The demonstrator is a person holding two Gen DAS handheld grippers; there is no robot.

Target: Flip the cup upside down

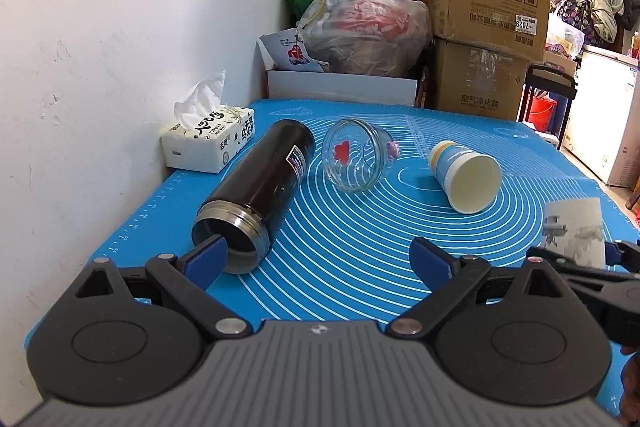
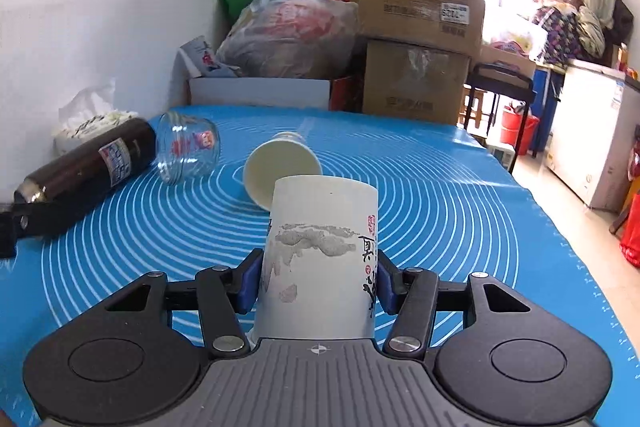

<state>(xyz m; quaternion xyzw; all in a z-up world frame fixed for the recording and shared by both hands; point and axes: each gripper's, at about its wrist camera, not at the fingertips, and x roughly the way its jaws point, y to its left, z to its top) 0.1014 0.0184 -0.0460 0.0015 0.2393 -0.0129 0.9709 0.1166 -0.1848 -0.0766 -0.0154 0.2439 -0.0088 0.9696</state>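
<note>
The white cup (image 2: 320, 255) with ink drawings was clamped between the blue pads of the right gripper (image 2: 318, 281), base up, over the blue mat (image 2: 460, 211). The left gripper (image 1: 320, 261) was held wide apart, gripping nothing, its left pad at the mouth of the dark flask (image 1: 254, 195). A glass jar (image 1: 356, 159) and a paper cup (image 1: 466, 177) were seen lying on their sides farther back.
</note>
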